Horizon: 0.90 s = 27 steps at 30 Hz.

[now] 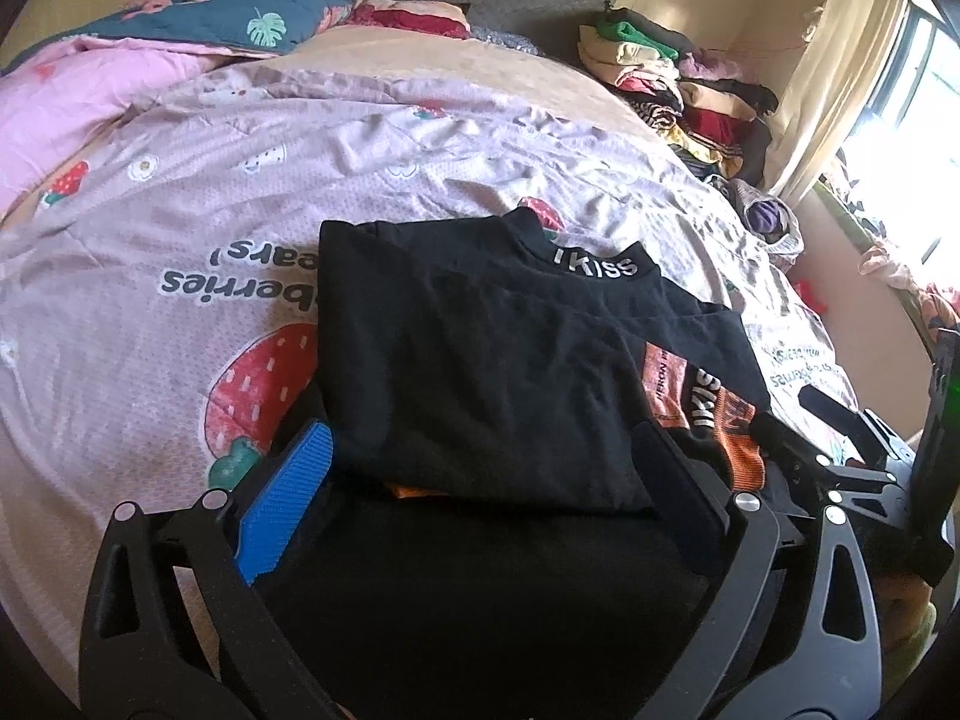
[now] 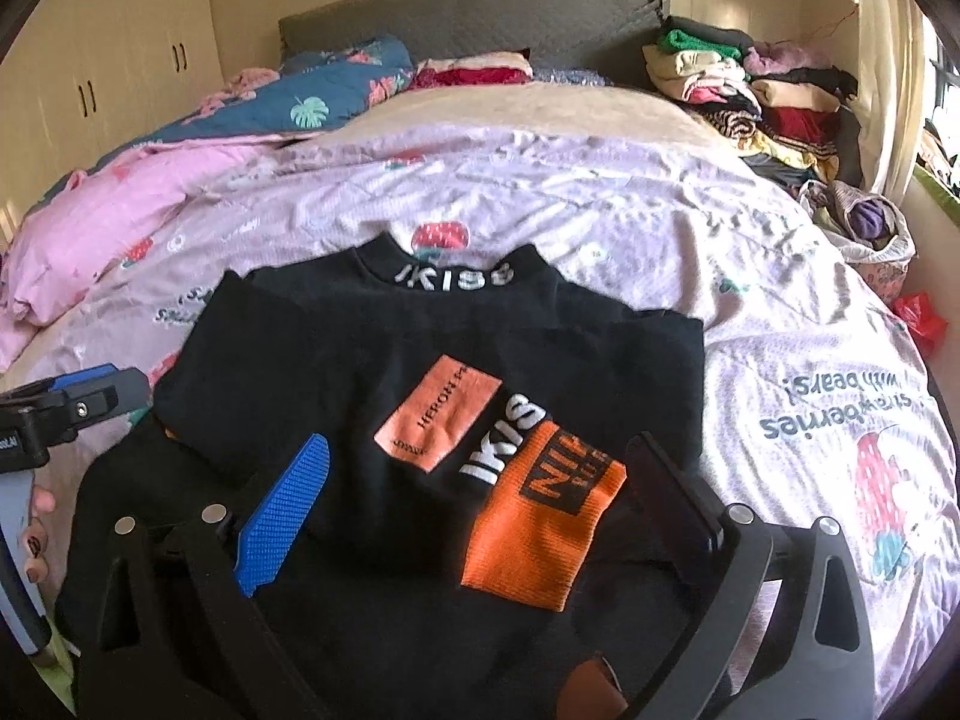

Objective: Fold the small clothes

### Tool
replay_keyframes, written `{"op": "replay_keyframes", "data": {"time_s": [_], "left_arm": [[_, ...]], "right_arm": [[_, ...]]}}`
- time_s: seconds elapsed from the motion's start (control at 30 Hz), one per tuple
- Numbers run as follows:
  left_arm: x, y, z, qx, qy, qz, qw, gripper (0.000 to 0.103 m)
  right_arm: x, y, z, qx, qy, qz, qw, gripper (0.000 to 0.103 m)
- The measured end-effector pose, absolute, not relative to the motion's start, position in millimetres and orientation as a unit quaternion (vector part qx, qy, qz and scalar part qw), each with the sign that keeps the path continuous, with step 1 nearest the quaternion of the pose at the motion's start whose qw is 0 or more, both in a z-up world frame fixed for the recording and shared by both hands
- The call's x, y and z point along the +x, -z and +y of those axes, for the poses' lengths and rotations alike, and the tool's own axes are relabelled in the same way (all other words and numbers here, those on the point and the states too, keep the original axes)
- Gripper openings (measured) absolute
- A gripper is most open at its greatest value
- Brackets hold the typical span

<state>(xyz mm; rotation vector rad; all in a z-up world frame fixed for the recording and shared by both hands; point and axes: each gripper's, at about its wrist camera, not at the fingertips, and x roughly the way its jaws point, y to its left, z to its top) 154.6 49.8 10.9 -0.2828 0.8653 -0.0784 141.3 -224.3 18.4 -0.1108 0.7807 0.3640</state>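
Left wrist view has your left hand-held gripper (image 1: 480,468) spread wide over the near part of the black top (image 1: 480,360), its blue pad (image 1: 288,498) on one side and the dark finger (image 1: 684,480) on the other, with cloth lying between them but nothing pinched. The top lies on the bed's strawberry quilt (image 1: 180,228), sleeves folded in, collar lettering (image 1: 594,264) toward the headboard. At the right edge of this view you can see your right hand-held gripper (image 1: 840,438) just beside the top's orange cuff (image 1: 732,450).

From the right wrist view, your right hand-held gripper (image 2: 480,492) is equally wide apart, straddling the orange cuff (image 2: 540,522) and the orange patch (image 2: 438,414) on the folded sleeve (neither finger visibly closes on fabric). Your left hand-held gripper (image 2: 66,408) shows at the left edge, near the top's (image 2: 300,360) side, and your fingers (image 2: 36,534) are visible below it.

A stack of folded clothes (image 2: 750,84) sits at the far right corner of the bed, and a pink blanket (image 2: 108,222) is bunched at the left.
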Motion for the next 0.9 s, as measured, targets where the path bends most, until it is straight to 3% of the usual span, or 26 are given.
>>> {"op": "replay_keyframes", "data": {"time_s": [0.9], "left_arm": [[106.7, -65.0, 52.2, -0.131, 0.031, 0.377, 0.916, 0.094]], "right_arm": [[79.0, -96.0, -238.4, -0.024, -0.195, 0.280, 0.940, 0.099]]}}
